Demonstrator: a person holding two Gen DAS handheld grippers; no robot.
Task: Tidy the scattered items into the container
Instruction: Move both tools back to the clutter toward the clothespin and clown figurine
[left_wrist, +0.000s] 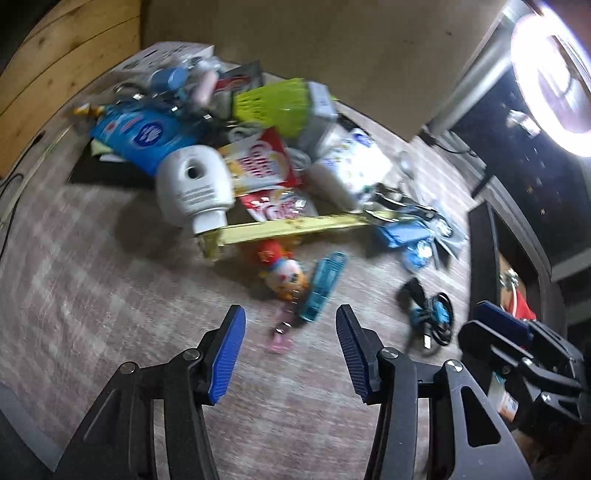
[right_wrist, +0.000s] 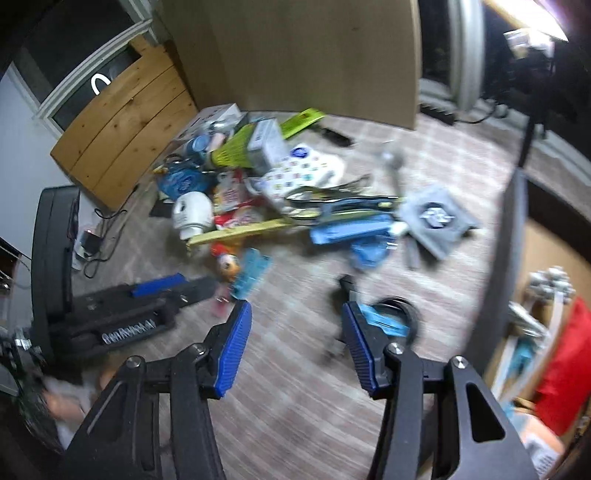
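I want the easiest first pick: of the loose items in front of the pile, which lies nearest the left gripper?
The small pink keychain piece: it lies just ahead of the left gripper, nearer than the translucent blue case beside it.

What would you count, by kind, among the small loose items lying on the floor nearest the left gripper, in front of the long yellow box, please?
Toy figure: 1
Turquoise plastic case: 1
Small pink item: 1
Coiled black cable: 1
Total: 4
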